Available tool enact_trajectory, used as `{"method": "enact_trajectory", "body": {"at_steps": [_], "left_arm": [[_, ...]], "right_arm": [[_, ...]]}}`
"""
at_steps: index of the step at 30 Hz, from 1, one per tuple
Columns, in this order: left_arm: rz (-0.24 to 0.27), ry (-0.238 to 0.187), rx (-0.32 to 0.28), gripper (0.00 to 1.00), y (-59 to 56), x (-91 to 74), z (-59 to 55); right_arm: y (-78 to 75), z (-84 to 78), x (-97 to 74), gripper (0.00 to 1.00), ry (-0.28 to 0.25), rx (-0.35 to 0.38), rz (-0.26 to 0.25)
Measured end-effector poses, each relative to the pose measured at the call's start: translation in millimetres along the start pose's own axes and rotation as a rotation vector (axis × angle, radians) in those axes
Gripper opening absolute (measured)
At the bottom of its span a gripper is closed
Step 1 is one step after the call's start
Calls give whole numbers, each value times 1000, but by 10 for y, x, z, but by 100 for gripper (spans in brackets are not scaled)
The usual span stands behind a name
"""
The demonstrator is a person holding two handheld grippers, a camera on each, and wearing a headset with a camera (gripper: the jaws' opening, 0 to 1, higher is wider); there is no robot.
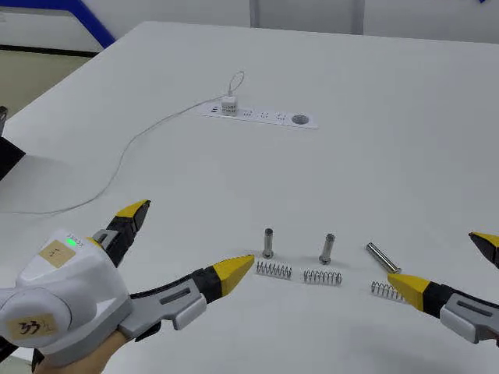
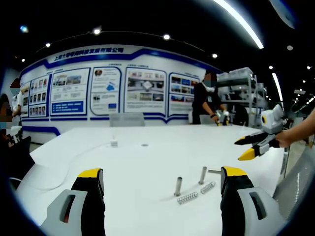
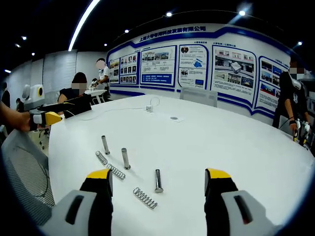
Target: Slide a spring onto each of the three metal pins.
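Springs lie loose on the white table in the head view, each just in front of a pin and none on one; the left spring lies before the upright left pin, the middle spring before the upright middle pin, and the right spring near the lying pin, its end hidden behind a yellow tip of the right gripper; that gripper's jaws stand wide apart and hold nothing; the left gripper is also spread wide and empty, one tip just beside the left spring; farther back are a power strip, a charger plugged into it and a cable.

In the left gripper view the left gripper has its jaws far apart with nothing between the pads; ahead stand the left pin and middle pin, with the lying pin behind; the left spring and middle spring lie beside them; the right gripper hangs over the table at the right, spread apart.

In the right gripper view the right gripper is wide apart and empty; nearest are the right spring and lying pin; beyond come the middle spring, middle pin, left spring and left pin; the left gripper shows at the left edge.
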State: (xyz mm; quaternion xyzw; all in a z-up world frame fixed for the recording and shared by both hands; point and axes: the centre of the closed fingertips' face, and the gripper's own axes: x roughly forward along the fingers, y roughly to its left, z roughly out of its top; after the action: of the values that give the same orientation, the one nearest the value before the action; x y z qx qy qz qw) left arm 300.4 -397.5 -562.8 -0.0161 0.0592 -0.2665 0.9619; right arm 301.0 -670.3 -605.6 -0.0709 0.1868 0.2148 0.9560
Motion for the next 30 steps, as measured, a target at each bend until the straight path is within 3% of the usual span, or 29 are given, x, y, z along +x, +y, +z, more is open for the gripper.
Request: {"method": "enact_trajectory", "body": {"at_steps": [5, 9, 15, 19, 24, 30], "left_arm": [[-12, 14, -4, 100, -27, 1, -28], [-23, 9, 7, 100, -56, 1, -15], [-30, 31, 9, 100, -73, 5, -60], [-41, 8, -6, 100, -98, -2, -12], [-43, 32, -10, 99, -81, 15, -69], [-61, 50, 1, 100, -142, 26, -104]], "right_arm": [[-21, -98, 124, 74, 61, -1, 20], [13, -111, 201, 64, 97, -37, 46], [75, -157, 423, 57, 150, -81, 93], [99, -174, 509, 54, 171, -50, 114], [55, -224, 596, 49, 201, -22, 111], [3, -335, 678, 43, 248, 25, 105]]}}
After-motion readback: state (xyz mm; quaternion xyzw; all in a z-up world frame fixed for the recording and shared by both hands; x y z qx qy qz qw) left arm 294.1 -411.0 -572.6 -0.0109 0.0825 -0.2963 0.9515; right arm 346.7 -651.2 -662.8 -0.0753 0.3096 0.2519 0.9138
